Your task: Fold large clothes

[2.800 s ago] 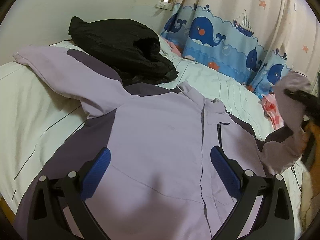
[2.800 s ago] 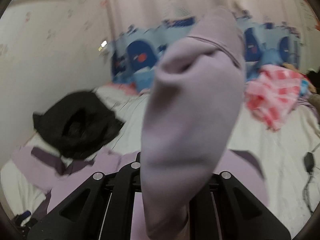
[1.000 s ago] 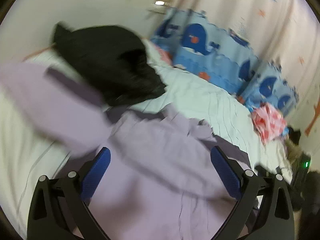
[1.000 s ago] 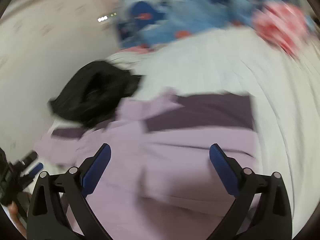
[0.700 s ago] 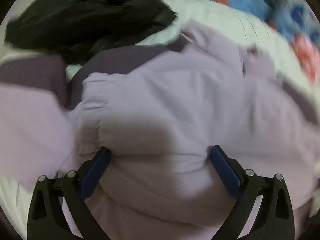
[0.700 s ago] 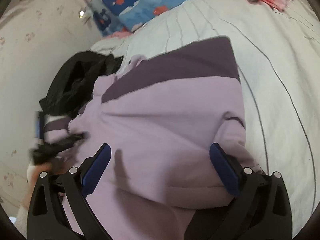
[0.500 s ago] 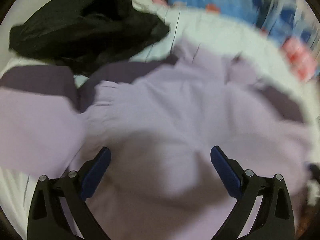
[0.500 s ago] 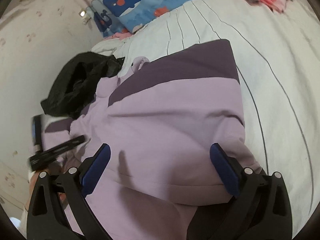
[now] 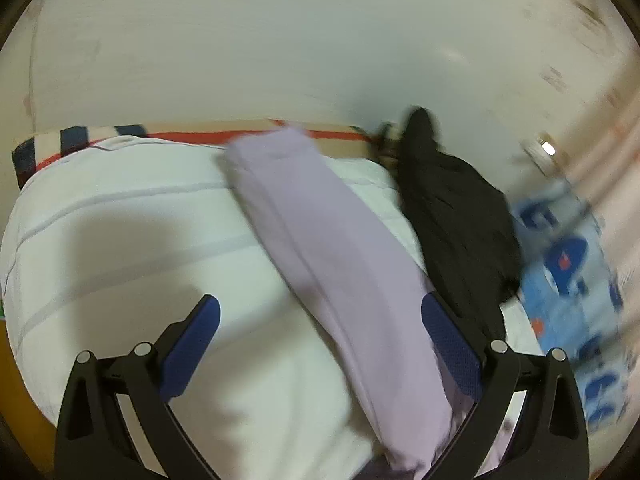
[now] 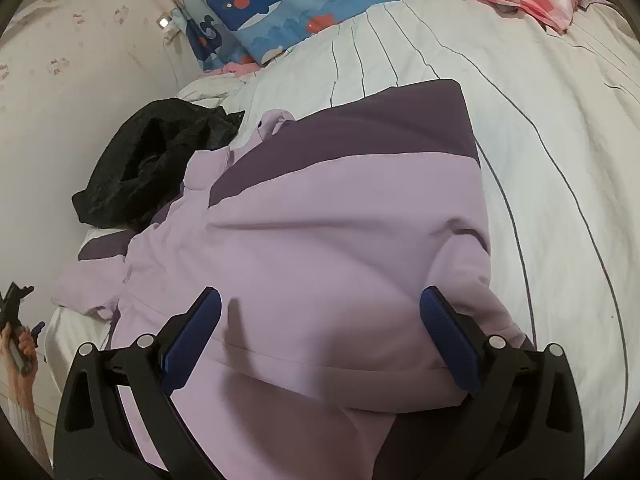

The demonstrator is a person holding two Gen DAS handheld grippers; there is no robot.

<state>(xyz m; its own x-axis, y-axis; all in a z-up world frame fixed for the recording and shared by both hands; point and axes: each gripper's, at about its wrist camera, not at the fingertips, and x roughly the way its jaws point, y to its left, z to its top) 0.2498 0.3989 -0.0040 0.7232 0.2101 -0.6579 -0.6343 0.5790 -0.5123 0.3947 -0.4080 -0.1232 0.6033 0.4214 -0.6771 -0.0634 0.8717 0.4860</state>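
A lilac jacket [image 10: 320, 248] lies spread on the white striped bed [image 10: 560, 128], one sleeve [image 9: 320, 248] stretching toward the far wall [image 9: 280, 40]. A black garment [image 10: 148, 160] sits at its left. Both the left claw [image 9: 320, 336] and right claw [image 10: 320, 328] gape wide, empty. A whale-print curtain [image 10: 272, 4] hangs beyond.

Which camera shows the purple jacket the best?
The right wrist view. There the jacket lies spread on the bed, with its light body, dark purple band and folded-over sleeve all sharp. The left wrist view shows only one long, blurry sleeve stretched out across the bed.
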